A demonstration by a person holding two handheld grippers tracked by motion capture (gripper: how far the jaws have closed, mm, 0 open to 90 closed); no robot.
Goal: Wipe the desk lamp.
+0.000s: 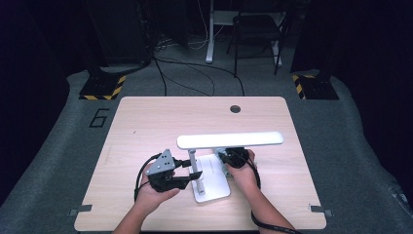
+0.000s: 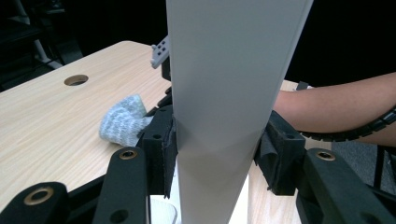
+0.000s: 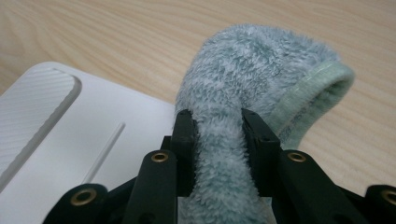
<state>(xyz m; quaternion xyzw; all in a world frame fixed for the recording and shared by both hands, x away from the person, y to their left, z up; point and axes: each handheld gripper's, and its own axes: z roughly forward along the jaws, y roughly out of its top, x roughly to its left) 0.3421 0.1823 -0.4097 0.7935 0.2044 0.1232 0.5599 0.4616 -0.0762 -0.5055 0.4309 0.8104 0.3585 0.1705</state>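
A white desk lamp stands on the wooden table (image 1: 146, 122), with a long flat head (image 1: 229, 140) over a flat base (image 1: 214, 187). My left gripper (image 1: 192, 175) is shut on the lamp's upright post (image 2: 229, 70). Both pads (image 2: 169, 149) press its sides low down, near the base. My right gripper (image 1: 226, 157) sits at the far edge of the base, under the head. It is shut on a fluffy grey-green cloth (image 3: 252, 70), which bulges out past the fingertips and rests beside the white lamp base (image 3: 70, 135). The cloth (image 2: 122, 120) also shows in the left gripper view, left of the post.
A round cable hole (image 1: 235, 108) is in the table's far side. The forearm (image 2: 336, 105) that holds the right gripper crosses behind the post. Past the table's far edge are floor cables, a chair (image 1: 255, 29) and two stands with yellow-black striped feet (image 1: 102, 87).
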